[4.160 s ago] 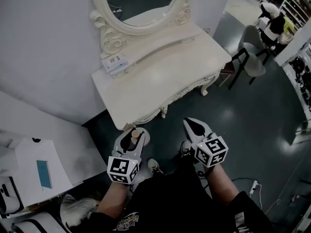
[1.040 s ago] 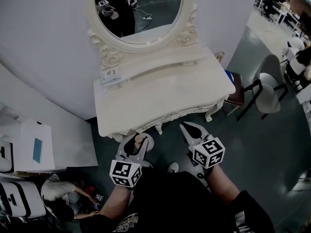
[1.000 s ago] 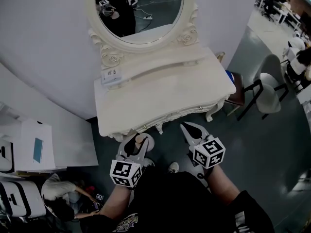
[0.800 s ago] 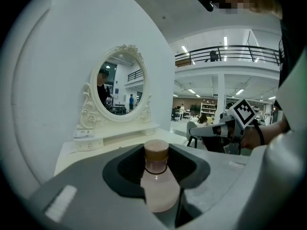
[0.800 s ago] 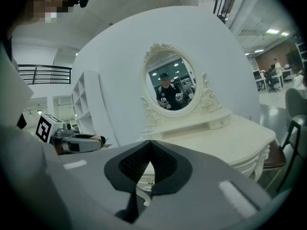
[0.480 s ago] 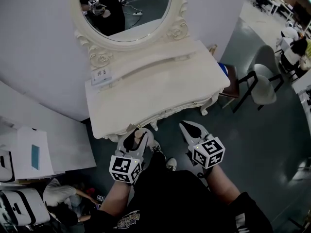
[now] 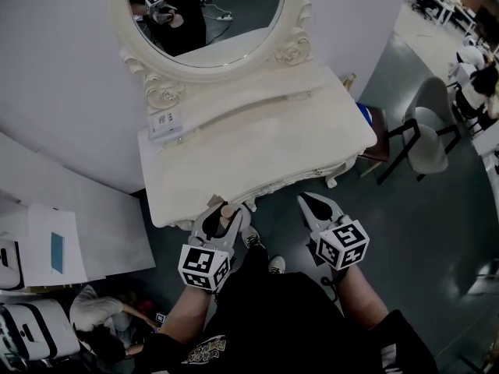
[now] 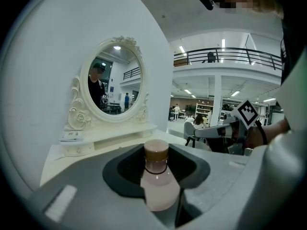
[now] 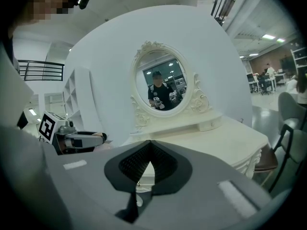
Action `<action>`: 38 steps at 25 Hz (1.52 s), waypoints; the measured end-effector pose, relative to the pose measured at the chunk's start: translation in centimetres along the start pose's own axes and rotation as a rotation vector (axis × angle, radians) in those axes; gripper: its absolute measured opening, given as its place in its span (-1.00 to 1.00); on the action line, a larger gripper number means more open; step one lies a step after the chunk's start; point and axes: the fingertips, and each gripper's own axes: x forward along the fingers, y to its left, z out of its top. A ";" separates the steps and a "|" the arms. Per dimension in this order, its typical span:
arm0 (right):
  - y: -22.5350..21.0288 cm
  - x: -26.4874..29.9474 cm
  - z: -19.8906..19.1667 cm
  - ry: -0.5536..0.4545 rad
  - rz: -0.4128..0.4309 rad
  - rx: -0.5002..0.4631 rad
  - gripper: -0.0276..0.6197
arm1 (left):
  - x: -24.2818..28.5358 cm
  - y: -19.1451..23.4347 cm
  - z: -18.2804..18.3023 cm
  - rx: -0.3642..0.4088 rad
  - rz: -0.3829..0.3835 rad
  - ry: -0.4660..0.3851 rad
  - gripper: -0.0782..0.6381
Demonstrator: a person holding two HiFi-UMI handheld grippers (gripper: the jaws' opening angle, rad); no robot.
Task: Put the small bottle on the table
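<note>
We hold the small bottle (image 8: 158, 183) upright between the jaws of the left gripper (image 7: 219, 214), which press on its pale pink, rounded body. A dark ring circles its neck under a tan cap. The cream, carved table (image 7: 257, 150) stands just ahead of that gripper's tips.

The head view looks steeply down from high above the cream tabletop (image 7: 257, 142) and oval mirror (image 7: 207, 6), the left tool (image 7: 224, 209) and right tool (image 7: 313, 202) close at its lower edge. Each tool view sits low behind its jaws, facing the mirror level; all three share tabletop and mirror.
</note>
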 end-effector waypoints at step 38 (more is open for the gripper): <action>-2.7 19.4 5.7 0.067 0.002 -0.005 -0.83 | 10.3 17.0 3.4 -0.039 -0.004 0.018 -0.40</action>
